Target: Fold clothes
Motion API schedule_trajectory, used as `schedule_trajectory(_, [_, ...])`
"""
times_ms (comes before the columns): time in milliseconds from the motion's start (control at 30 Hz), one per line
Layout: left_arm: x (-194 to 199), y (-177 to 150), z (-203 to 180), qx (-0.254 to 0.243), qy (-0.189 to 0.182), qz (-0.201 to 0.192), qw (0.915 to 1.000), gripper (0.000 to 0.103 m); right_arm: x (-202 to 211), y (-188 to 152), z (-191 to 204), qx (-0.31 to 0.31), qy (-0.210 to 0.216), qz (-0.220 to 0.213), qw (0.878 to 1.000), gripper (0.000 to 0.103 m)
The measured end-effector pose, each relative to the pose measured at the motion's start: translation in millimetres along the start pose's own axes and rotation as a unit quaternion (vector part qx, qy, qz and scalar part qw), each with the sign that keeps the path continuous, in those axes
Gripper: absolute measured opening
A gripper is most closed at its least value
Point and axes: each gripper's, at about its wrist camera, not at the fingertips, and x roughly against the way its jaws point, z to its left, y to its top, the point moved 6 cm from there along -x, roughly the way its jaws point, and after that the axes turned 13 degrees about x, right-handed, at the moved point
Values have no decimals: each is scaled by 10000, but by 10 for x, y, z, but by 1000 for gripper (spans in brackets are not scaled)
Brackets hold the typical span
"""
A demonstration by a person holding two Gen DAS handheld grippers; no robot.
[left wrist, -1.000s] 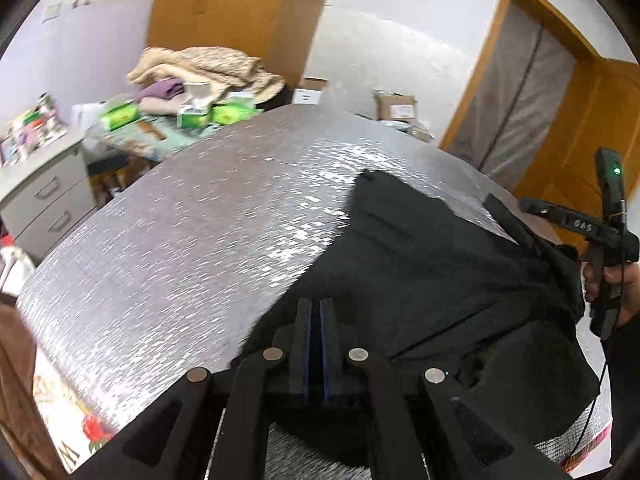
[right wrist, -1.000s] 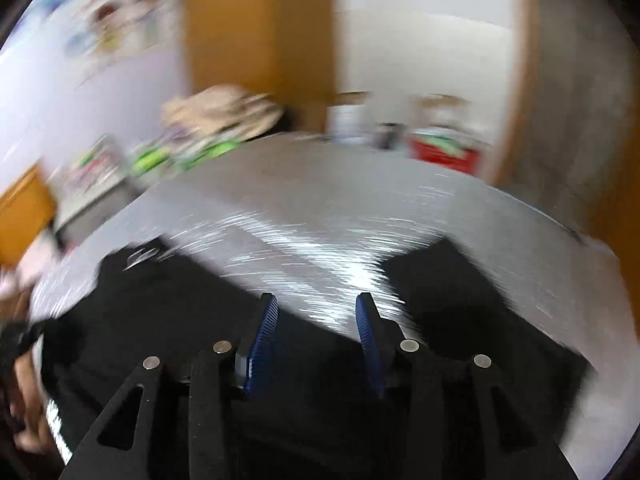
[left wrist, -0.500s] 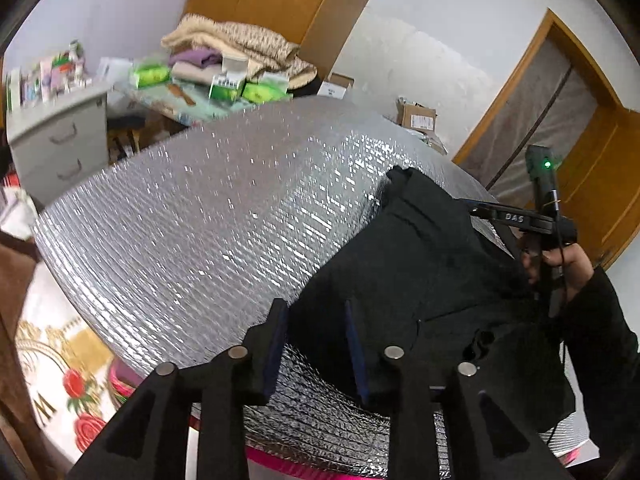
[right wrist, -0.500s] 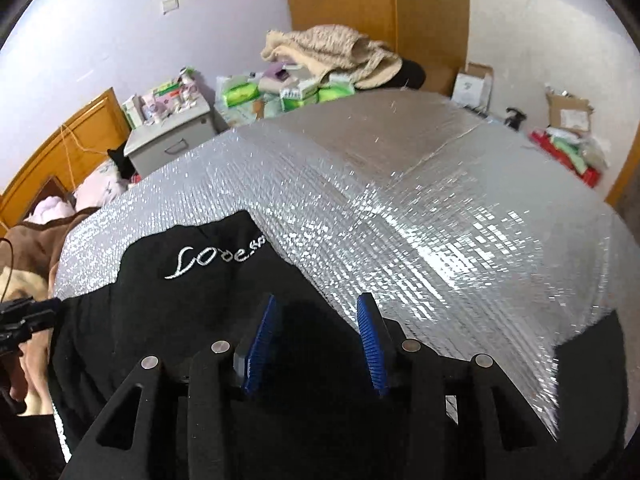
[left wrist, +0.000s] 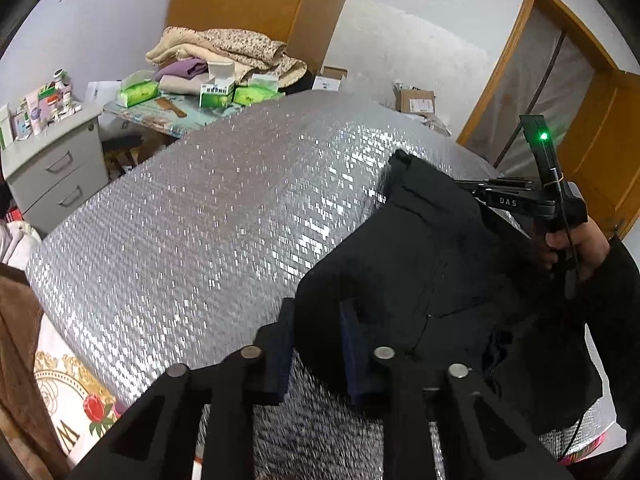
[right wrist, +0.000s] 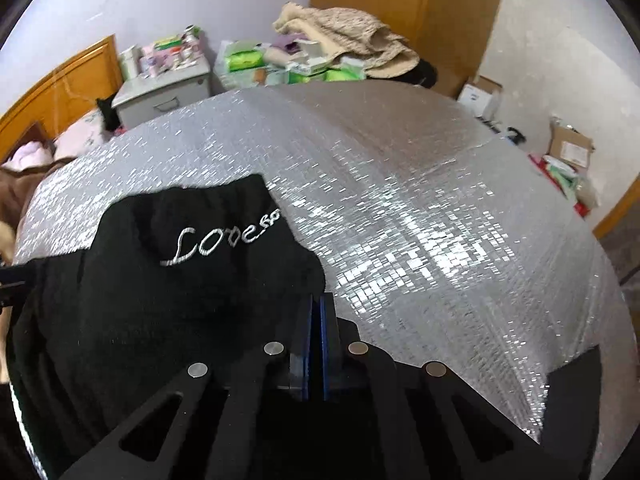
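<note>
Black clothing [left wrist: 420, 264] is lying bunched on the near part of a desk covered in shiny silver quilted foil [left wrist: 208, 232], with most of the foil beyond it bare. White stitched script [right wrist: 224, 240] is showing on the upper fold of the garment in the right wrist view, and a separate flap of the same dark fabric [right wrist: 572, 396] is sitting at the desk's near right edge.

The left gripper [left wrist: 318, 344] is pointing down at the garment's near left edge, and its jaws are closing with a lip of the black fabric between the blue pads (the pads are not yet pressing on it, as a gap is showing on either side). The right gripper [right wrist: 318, 340] is closing too; its pads are standing almost together right at the garment's edge, clenched on the black cloth as far as the pictures show. In the left wrist view the person's right hand [left wrist: 576, 244] is wrapping the handle of that gripper, with a green light [left wrist: 543, 136] glowing on top.

Behind the desk, a grey drawer unit [left wrist: 52, 156] is carrying small bottles and boxes, and a pile of beige blankets [left wrist: 224, 52] is resting against a wooden wardrobe [left wrist: 248, 4].
</note>
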Motion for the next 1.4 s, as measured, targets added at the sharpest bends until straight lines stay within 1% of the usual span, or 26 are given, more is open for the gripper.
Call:
schedule_trajectory(67, [8,109,-3,-45,24,-129,9999,13,50,40,-128,-158,-154,-126,9997,4])
schedule_trajectory(133, [20,235,-10,-94,53,-280,9995,11,122,128,-275,-336,-372,-290,9983,3])
schedule_trajectory(300, [51,585,-43,-258,180,-680,9972,11,256,414,-512,-490,-755,-630,9939,3])
schedule_trajectory(467, [73,848,-34,-320,325,-1096,9929,11,303,730,-664,-584,-1022,-1002,9880,3])
schedule_trajectory(533, [-6,910,29,-283,471,-1149,9919,11,257,823,-709,-681,-1037,-1089,9863,3])
schedule_trajectory(600, [-134,941,116,-229,589,-1081,9921,11,145,896,-736,-756,-958,-1081,9866,4])
schedule_trajectory(633, [-233,944,174,-203,674,-984,9927,11,68,914,-741,-776,-927,-1036,9872,4])
schedule_trajectory(667, [-352,934,248,-140,764,-819,9936,11,-44,918,-735,-778,-839,-915,9892,4])
schedule_trajectory(700, [-436,911,300,-85,780,-643,9948,12,-204,910,-707,-760,-637,-686,9927,7])
schedule_trajectory(733, [-516,886,350,-32,788,-467,9958,14,-346,895,-685,-754,-457,-460,9950,7])
schedule_trajectory(767, [-536,870,381,35,752,-406,9963,16,-462,854,-681,-781,-385,-228,9959,7])
schedule_trajectory(800, [-510,872,397,86,694,-425,9966,17,-545,799,-690,-827,-420,-48,9957,7])
schedule_trajectory(833, [-467,875,408,124,664,-440,9967,17,-565,763,-703,-863,-431,-7,9953,9])
schedule_trajectory(900, [-373,871,426,181,637,-502,9965,18,-544,702,-737,-984,-410,-7,9943,20])
schedule_trajectory(933, [-324,864,431,200,639,-551,9962,18,-510,678,-757,-1050,-412,-29,9936,23])
schedule_trajectory(1000, [-225,850,432,222,629,-659,9956,18,-376,653,-795,-1119,-455,-141,9926,24])
schedule_trajectory(1133, [-42,799,302,255,312,-806,9959,17,-95,592,-753,-1121,-383,-320,9924,24])
schedule_trajectory(1233, [-70,773,74,33,-54,-724,9974,17,46,430,-572,-1032,-267,-240,9940,24])
schedule_trajectory(1267, [-113,762,31,-18,-95,-668,9977,17,71,373,-510,-1012,-223,-193,9944,24])
schedule_trajectory(1300, [-181,753,-13,-65,-155,-573,9982,17,92,304,-449,-1003,-172,-137,9947,24])
schedule_trajectory(1367, [-404,716,-72,-96,-248,-242,9994,17,128,159,-340,-995,-90,-19,9950,24])
schedule_trajectory(1400, [-486,690,-57,-74,-164,-109,9998,17,143,84,-294,-990,-66,41,9951,24])
